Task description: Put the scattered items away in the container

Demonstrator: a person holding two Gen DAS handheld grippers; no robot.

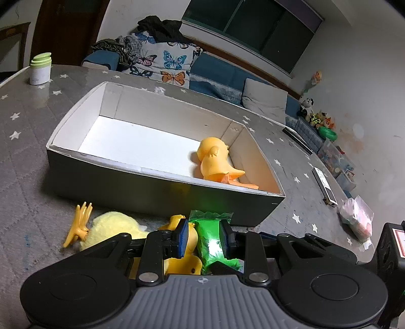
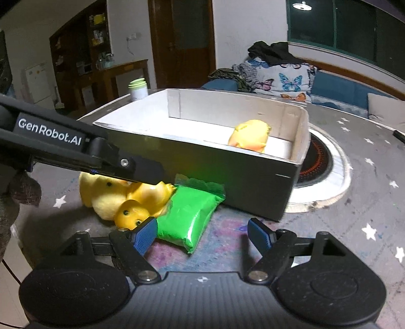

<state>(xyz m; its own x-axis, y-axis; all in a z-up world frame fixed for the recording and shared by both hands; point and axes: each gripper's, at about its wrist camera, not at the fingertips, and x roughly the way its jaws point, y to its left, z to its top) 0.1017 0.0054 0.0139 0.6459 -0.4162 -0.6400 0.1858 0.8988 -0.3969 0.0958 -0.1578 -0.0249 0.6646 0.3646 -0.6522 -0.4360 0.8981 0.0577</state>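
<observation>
Just ahead, green packet [image 2: 188,215], right hand-held gripper [image 2: 202,234]

Dim indoor light falls from a ceiling lamp [image 2: 302,5] mirrored in the dark window at 1 o'clock, leaving the box [image 1: 141,177] casting a soft shadow on the table [image 1: 27,141]. The green packet [image 2: 186,215] glows oversaturated; fisheye edges bend and blacken, with slight blur.

Left gripper [image 1: 203,240]: black linkage, blue ribbed pads, grey ridged body, silver pivot screws. Right gripper [image 2: 202,234]: same build. White "GenRobot.AI" lettering on left gripper's side.
</observation>
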